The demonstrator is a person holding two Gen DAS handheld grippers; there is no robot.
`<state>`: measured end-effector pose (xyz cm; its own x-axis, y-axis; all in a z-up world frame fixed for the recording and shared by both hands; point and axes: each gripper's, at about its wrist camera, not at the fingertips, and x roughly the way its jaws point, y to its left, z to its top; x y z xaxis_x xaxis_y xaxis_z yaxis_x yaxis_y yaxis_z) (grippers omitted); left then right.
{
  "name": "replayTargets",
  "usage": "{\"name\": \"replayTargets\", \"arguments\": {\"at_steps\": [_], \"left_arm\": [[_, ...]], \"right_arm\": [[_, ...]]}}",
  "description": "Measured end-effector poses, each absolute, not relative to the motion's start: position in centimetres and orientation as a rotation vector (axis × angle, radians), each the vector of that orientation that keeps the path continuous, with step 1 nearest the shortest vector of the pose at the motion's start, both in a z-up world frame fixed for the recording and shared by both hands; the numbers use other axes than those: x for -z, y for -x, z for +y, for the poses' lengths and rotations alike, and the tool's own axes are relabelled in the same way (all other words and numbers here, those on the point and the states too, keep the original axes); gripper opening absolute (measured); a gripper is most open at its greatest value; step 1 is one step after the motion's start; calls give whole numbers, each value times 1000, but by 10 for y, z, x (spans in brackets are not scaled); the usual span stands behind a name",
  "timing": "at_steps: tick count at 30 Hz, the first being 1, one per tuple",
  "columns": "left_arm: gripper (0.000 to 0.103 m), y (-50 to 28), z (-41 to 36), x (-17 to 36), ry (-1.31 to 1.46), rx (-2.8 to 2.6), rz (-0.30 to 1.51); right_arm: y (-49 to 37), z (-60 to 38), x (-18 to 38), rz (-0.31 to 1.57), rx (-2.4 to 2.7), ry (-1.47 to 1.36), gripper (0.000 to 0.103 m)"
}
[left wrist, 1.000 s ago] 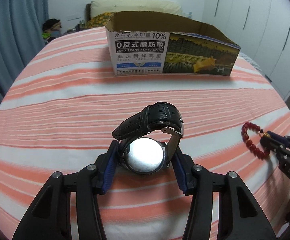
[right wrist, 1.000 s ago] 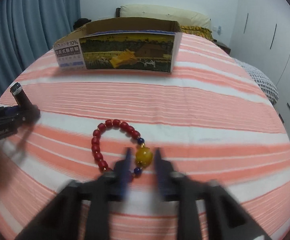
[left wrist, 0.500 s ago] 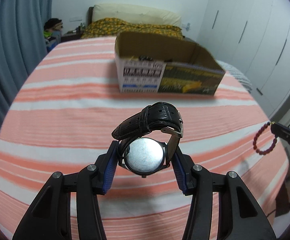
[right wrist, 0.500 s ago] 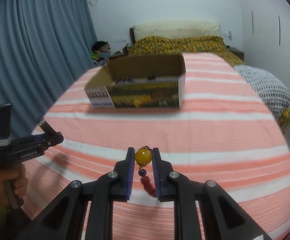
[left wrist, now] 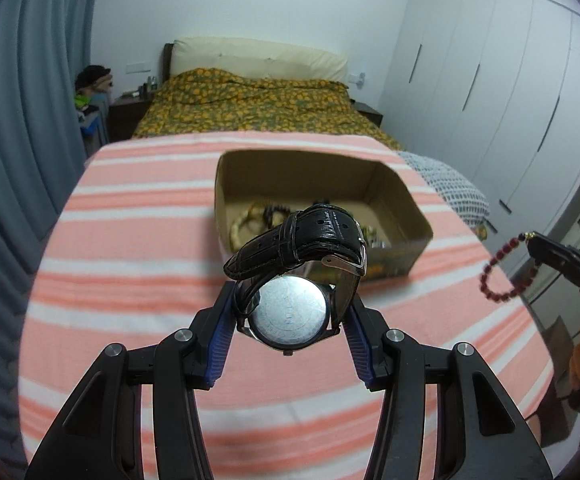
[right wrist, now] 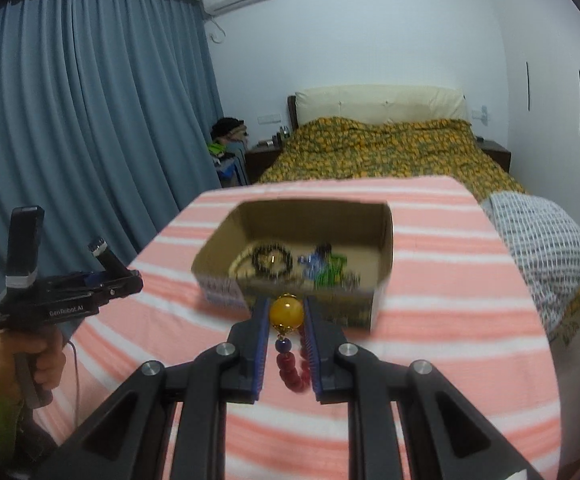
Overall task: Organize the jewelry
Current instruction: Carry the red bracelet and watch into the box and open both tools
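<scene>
My left gripper [left wrist: 290, 312] is shut on a wristwatch [left wrist: 292, 312] with a black leather strap, caseback facing me, held above the striped cloth. My right gripper [right wrist: 286, 312] is shut on the yellow bead of a red bead bracelet [right wrist: 293, 368], whose red beads hang below. That bracelet also shows in the left wrist view [left wrist: 500, 276], dangling from the right gripper [left wrist: 530, 238]. An open cardboard box [left wrist: 394, 196] lies ahead with several pieces of jewelry inside; it also shows in the right wrist view [right wrist: 384, 240]. The left gripper shows from the side in the right wrist view [right wrist: 101, 252].
The box stands on a table covered by an orange and white striped cloth [left wrist: 129, 240]. Behind it is a bed with a yellow patterned cover [right wrist: 390, 148]. Blue curtains [right wrist: 89, 120] hang at the left, white wardrobes [left wrist: 510, 80] at the right.
Both grippers have risen high above the cloth with their items. The bracelet has left the cloth and now hangs. The box's inside has come into view.
</scene>
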<state>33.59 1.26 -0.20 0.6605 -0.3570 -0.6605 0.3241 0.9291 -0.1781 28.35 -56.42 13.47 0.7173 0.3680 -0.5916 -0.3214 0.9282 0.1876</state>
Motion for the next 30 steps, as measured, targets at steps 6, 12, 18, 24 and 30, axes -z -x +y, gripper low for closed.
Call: {"name": "replayTargets", "arguments": {"at_steps": [6,12,18,24,30], "left_arm": [[52,-383,-8,-1,18,402,781],[52,-423,-36,11,-13,421,825],[52,-462,-57,31,-22,419,880],[63,-481,-68,58,-60,381,930],[93,-469,-63,56,-80,318,876]], "right_arm": [[-340,-561,-141,689,-407,-88,18],[-412,-556,-125,760,-408,-79,18],[-465,-554,-93,843,-401,-60,18],[-504,-551,-59,887,-314,9,28],[-493,-566,-68,813,-214,40,68]]}}
